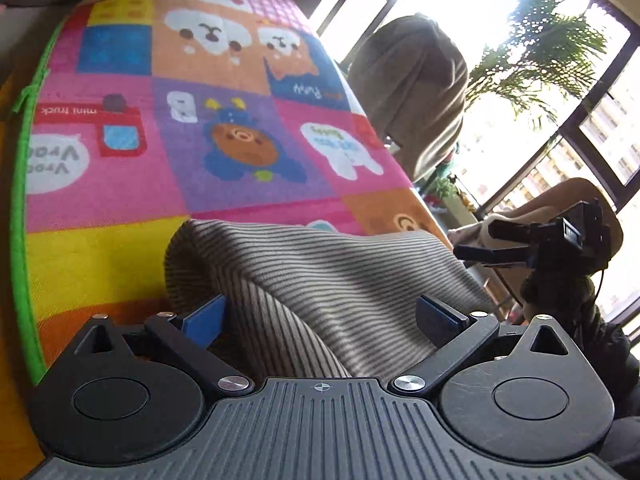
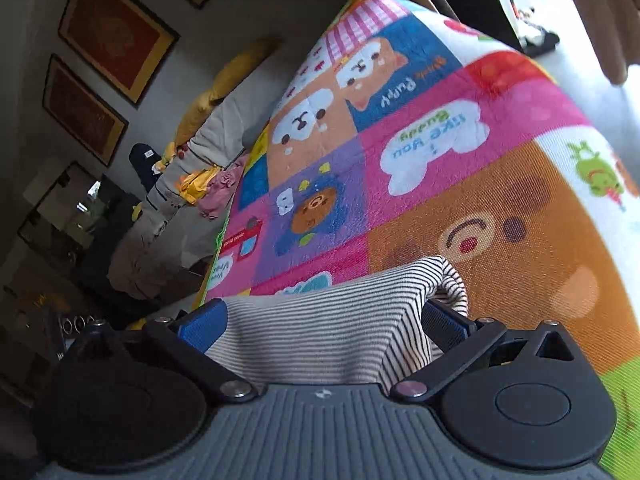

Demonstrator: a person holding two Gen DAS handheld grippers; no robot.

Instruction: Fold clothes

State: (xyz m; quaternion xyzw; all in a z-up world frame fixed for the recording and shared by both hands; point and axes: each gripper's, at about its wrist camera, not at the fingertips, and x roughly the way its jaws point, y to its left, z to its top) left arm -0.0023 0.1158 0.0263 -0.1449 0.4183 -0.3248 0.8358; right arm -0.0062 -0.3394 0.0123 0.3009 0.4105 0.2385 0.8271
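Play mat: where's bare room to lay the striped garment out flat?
The play mat is bare beyond the striped garment, from its far fold up to the puppy panels and left to the green edge. It is crowded only at the near edge, where the garment bunches between the open left claw and right claw.

A bright play mat [image 1: 120, 184] with cartoon squares of puppies, a bear and a small truck, edged in green, covers the surface. A striped garment [image 1: 320, 272] lies bunched on its near end, over the yellow and pink squares.
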